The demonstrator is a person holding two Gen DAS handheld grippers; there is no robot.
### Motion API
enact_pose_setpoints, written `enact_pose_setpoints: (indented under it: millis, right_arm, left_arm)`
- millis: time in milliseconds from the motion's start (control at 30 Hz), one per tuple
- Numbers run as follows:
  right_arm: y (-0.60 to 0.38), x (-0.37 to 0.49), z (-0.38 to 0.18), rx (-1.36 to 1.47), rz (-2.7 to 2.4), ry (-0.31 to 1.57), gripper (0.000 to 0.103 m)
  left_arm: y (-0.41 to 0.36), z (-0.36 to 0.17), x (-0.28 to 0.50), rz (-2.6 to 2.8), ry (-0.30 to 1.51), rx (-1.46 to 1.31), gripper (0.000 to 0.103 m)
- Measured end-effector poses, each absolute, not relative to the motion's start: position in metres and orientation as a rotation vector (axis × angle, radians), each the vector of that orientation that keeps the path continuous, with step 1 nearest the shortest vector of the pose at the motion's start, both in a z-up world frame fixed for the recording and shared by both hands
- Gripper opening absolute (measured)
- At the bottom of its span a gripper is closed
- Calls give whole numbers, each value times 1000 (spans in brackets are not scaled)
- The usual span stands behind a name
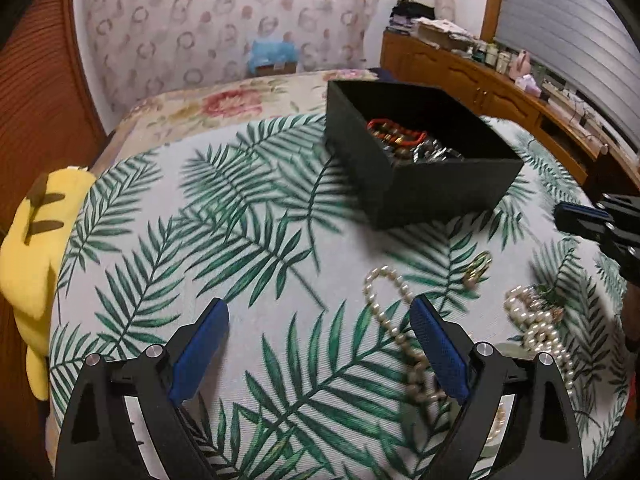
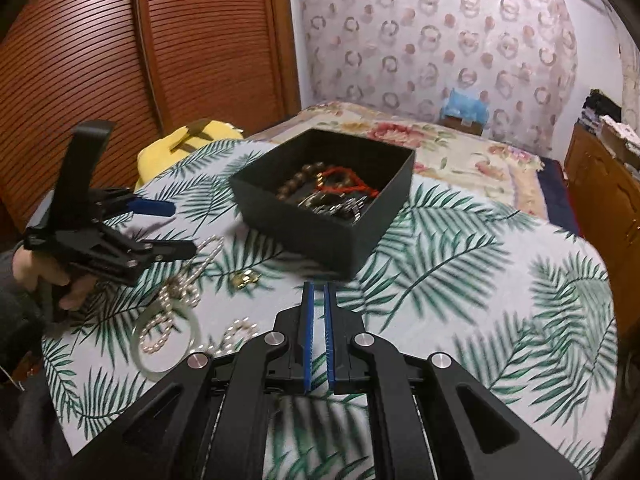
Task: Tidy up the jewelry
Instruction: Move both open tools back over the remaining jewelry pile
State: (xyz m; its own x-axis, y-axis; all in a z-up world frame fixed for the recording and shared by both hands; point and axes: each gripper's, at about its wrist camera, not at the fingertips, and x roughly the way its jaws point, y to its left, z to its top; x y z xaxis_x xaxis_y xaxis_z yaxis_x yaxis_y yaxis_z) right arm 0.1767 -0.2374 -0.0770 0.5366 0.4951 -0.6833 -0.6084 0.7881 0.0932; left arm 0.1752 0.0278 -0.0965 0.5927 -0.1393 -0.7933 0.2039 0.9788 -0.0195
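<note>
Left gripper (image 1: pixel 318 344): fingers spread wide, holding nothing, poised above the palm-leaf tablecloth (image 1: pixel 256 240).
Right gripper (image 2: pixel 319 334): blue pads nearly closed with a thin gap, nothing between them.
Black box (image 1: pixel 420 156): stood open at the far side of the cloth, holding a red bead bracelet (image 1: pixel 394 126) and darker beads.
Pearl necklace (image 1: pixel 394 320): lay loose on the cloth, just beside the left gripper's right finger.
Gold ring (image 1: pixel 478 266): lay near the box, apart from the pearls.
Jade bangle (image 2: pixel 168 344): lay under a second pearl strand (image 2: pixel 160 332), near side.
</note>
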Motion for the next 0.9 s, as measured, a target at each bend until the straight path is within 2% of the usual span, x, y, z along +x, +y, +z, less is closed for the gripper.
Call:
enact_pose_setpoints:
  millis: [367, 500, 633, 700, 833, 900]
  right_arm:
    - [-229, 165, -80, -164, 673, 761, 6]
    - [-232, 158, -82, -156, 668, 765, 6]
    - [-236, 153, -86, -150, 661, 774, 6]
    - [-238, 149, -86, -145, 660, 775, 6]
    - [-240, 141, -85, -137, 664, 773, 6]
    - [-241, 137, -86, -134, 667, 775, 6]
  left_arm:
    - [23, -100, 182, -180, 928, 125, 87]
    - [21, -95, 184, -178, 928, 108, 62]
    - [17, -93, 182, -197, 926, 113, 46]
    - [13, -92, 181, -215, 921, 125, 35]
    - [8, -92, 180, -231, 918, 129, 24]
    - [4, -92, 179, -243, 916, 132, 15]
